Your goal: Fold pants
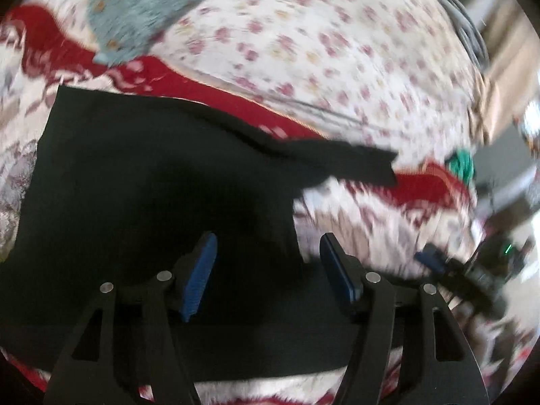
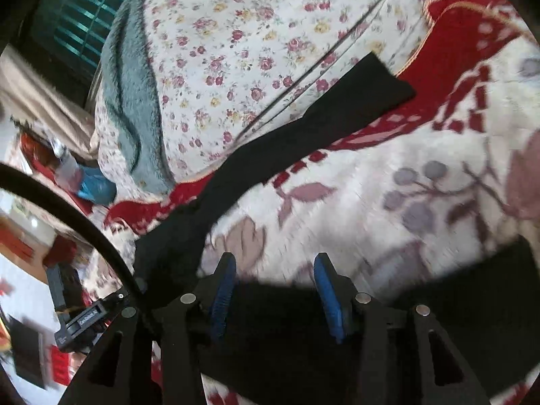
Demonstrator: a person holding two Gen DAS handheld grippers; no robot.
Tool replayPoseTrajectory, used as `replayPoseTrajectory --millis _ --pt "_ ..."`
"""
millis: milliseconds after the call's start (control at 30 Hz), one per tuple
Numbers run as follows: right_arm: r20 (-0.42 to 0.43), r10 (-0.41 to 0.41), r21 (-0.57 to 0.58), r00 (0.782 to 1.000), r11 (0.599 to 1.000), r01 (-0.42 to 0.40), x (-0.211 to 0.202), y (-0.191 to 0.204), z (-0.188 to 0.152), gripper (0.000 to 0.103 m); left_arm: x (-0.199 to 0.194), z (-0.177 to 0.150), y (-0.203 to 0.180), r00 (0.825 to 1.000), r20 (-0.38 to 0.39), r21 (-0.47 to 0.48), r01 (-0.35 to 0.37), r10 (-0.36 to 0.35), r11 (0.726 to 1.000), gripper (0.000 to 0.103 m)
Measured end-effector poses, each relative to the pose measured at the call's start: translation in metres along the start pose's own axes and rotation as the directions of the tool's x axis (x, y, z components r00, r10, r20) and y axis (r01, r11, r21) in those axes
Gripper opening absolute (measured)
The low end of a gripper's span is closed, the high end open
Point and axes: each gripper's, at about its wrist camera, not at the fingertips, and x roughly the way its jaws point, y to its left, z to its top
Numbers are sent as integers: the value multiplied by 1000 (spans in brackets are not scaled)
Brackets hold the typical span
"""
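Black pants [image 1: 141, 182] lie on a red and white patterned blanket [image 1: 354, 222]. One leg [image 1: 341, 162] stretches to the right. My left gripper [image 1: 268, 243] is open above the pants' near right edge, holding nothing. In the right wrist view the same leg [image 2: 330, 114] runs diagonally up to the right, and another black part [image 2: 438, 320] lies under my right gripper [image 2: 275, 263], which is open and empty. The right gripper also shows at the right edge of the left wrist view [image 1: 435, 263].
A floral sheet [image 1: 320, 44] covers the bed beyond the blanket. A grey-blue fleece [image 1: 141, 13] lies at the back; it also shows in the right wrist view [image 2: 135, 101]. A green item [image 1: 462, 165] sits at the right. A dark green window grille [image 2: 84, 17] is upper left.
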Motion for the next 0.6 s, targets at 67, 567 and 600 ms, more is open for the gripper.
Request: replayPoseTrajectory --millis 67,567,600 --pt "0 38 38 999 999 -38 11 -10 14 47 5 15 10 1000 -12 -55 13 -14 998 64" --pt "84 47 355 995 932 -74 82 -109 106 53 79 95 42 999 -37 -323 -14 2 946 66" --pt "90 37 354 995 933 -67 85 -110 110 53 83 97 40 999 -39 -323 -28 16 946 66"
